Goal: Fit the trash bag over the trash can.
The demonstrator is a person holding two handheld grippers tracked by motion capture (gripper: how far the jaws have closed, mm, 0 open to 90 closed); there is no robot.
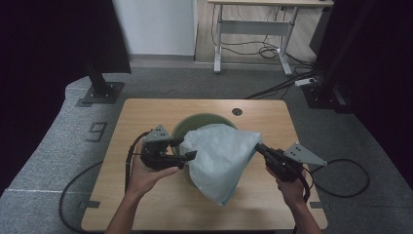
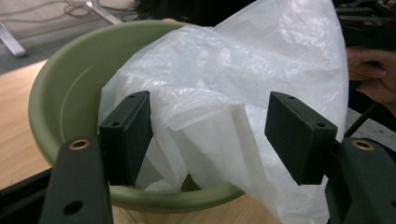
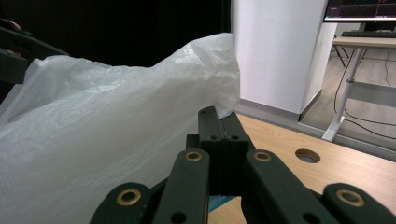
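A translucent white plastic bag lies draped over a green round basin in the middle of the wooden table. My left gripper is at the bag's left edge. In the left gripper view its jaws stand open with a fold of the bag loose between the pads, above the basin's near rim. My right gripper is shut on the bag's right corner and holds it up off the table. In the right gripper view the closed jaws pinch the bag's edge.
The table has a round cable hole near its far edge. Black stand bases sit on the carpet beyond the table, with cables running on the floor at left and right. A white-legged desk stands farther back.
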